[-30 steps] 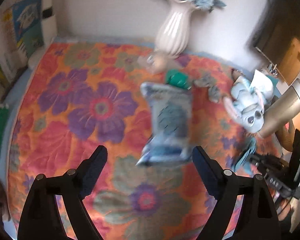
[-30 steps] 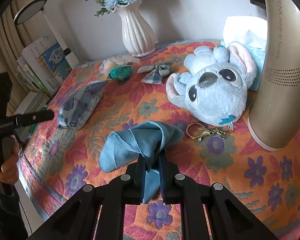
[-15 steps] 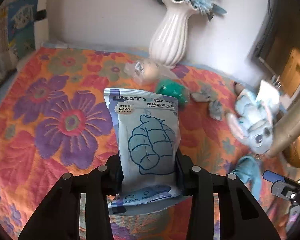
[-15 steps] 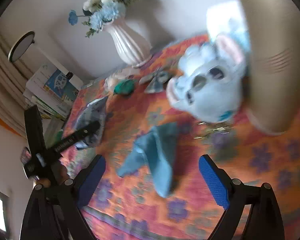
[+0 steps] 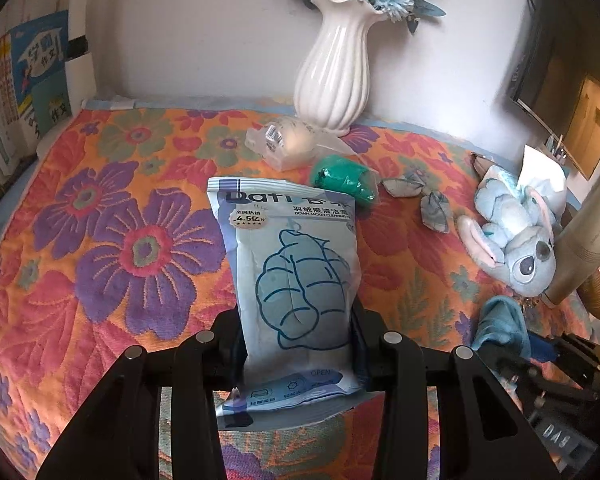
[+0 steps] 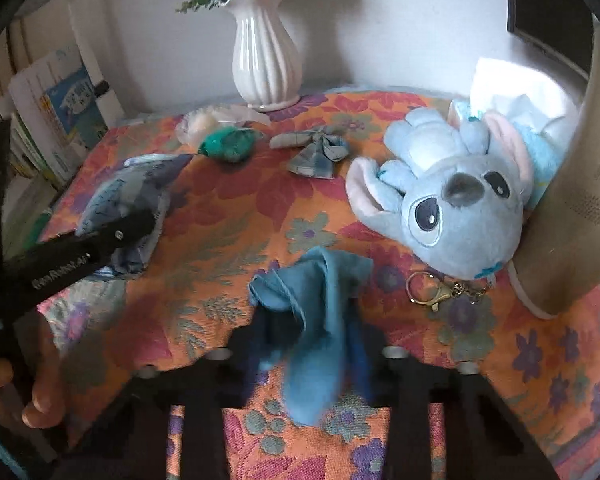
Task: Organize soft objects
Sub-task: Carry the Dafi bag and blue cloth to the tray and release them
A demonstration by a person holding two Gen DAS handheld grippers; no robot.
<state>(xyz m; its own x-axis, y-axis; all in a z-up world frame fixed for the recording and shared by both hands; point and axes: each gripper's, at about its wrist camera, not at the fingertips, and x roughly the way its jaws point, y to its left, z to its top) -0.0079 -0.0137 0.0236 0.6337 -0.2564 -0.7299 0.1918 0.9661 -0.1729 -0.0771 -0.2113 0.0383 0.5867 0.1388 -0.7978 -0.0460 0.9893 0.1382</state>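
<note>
A pale blue wipes packet (image 5: pixel 292 248) with a jacket drawing is clamped at its lower end by my left gripper (image 5: pixel 298 320), which is shut on it above the flowered cloth. From the right wrist, that packet (image 6: pixel 140 184) and left gripper (image 6: pixel 112 236) appear at the left. My right gripper (image 6: pixel 312 340) is blurred, its jaws closing on a crumpled blue cloth (image 6: pixel 320 280) that fills the gap between them. A blue plush toy (image 6: pixel 452 208) lies to the right, with a checked fabric bow (image 6: pixel 316 152) and a green bundle (image 6: pixel 228 144) behind.
A white ribbed vase (image 5: pixel 336 76) with flowers stands at the back by the wall. A tall beige tumbler (image 6: pixel 572 200) and a tissue box stand at the right. A key clasp (image 6: pixel 436 292) lies near the plush. Books (image 5: pixel 32 80) line the left edge. A hand (image 6: pixel 40 396) holds the left gripper.
My left gripper went from open to shut on the packet and has held still since. My right gripper let go of the blue cloth, opened wide, then came back down closing around it.
</note>
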